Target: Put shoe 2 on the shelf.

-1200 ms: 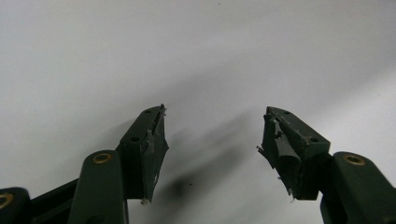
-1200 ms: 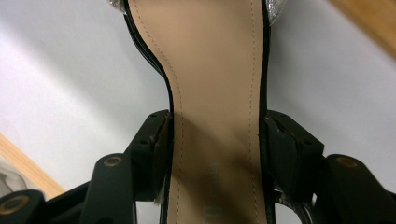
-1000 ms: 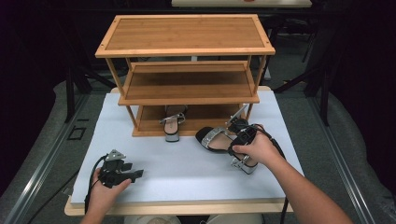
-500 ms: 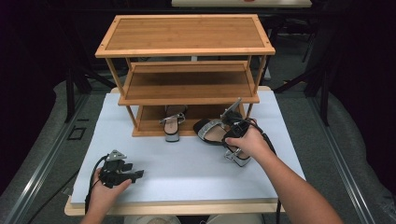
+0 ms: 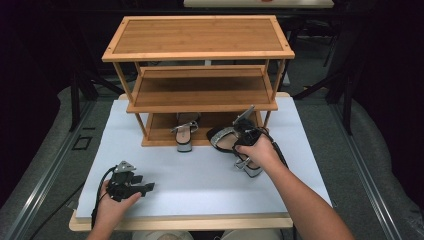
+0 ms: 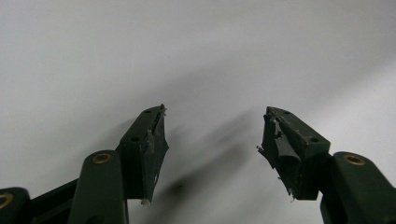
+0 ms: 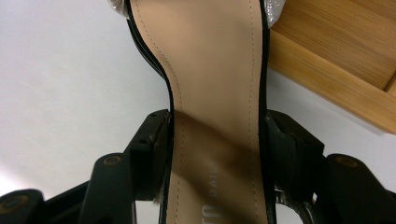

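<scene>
A three-level rack (image 5: pixel 200 55) is standing at the far middle of the table (image 5: pixel 200 175). One sandal (image 5: pixel 183 134) is resting on the rack's bottom shelf, its heel end sticking out over the front edge. A second sandal (image 5: pixel 232 142) is lying just right of it, in front of the rack, between the jaws of the right gripper (image 5: pixel 243 135). The left gripper (image 5: pixel 142 187) is sitting at the near left of the table, well apart from both sandals.
</scene>
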A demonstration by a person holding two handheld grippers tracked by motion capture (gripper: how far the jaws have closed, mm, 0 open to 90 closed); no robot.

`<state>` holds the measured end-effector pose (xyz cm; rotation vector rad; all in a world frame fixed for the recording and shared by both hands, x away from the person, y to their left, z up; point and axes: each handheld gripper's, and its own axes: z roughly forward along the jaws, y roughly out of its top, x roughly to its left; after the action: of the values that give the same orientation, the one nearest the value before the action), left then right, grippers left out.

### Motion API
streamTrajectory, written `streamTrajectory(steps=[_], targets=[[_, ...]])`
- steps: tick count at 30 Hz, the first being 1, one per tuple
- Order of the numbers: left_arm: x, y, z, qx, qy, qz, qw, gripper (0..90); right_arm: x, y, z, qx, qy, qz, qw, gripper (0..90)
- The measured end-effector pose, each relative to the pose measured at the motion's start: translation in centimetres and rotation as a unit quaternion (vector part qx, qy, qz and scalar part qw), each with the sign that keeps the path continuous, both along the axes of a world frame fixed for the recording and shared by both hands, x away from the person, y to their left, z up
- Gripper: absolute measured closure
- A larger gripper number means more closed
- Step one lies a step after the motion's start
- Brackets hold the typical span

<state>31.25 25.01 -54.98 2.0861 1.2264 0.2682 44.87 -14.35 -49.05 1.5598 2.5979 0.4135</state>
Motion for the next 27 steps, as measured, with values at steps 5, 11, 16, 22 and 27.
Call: streamTrajectory(steps=[5, 11, 16, 22, 27], targets=[[0.0, -0.1, 0.0, 0.001, 0.0, -0.004, 1.0, 39.6, -0.2, -0.2, -0.8, 0.005, 0.006, -0.004, 1.0, 41.7], [0.0, -0.3, -0.1, 0.001, 0.002, -0.005, 1.0, 39.6, -1.3, 0.0, 0.7, 0.025, -0.016, -0.003, 0.9996, 33.9], [0.0, -0.2, -0.1, 0.0, 0.003, -0.002, 1.0, 39.6, -2.7, -0.8, 3.4, 0.041, -0.059, 0.033, 0.9969, 34.0], [-0.1, -0.3, -0.1, 0.0, 0.004, -0.003, 1.0, 39.6, -4.9, -3.1, 6.5, 0.051, -0.092, 0.064, 0.9925, 35.9], [0.0, -0.4, -0.1, 0.003, 0.005, -0.004, 1.0, 39.6, -6.5, -5.8, 6.0, 0.053, -0.093, 0.08, 0.991, 36.2]])
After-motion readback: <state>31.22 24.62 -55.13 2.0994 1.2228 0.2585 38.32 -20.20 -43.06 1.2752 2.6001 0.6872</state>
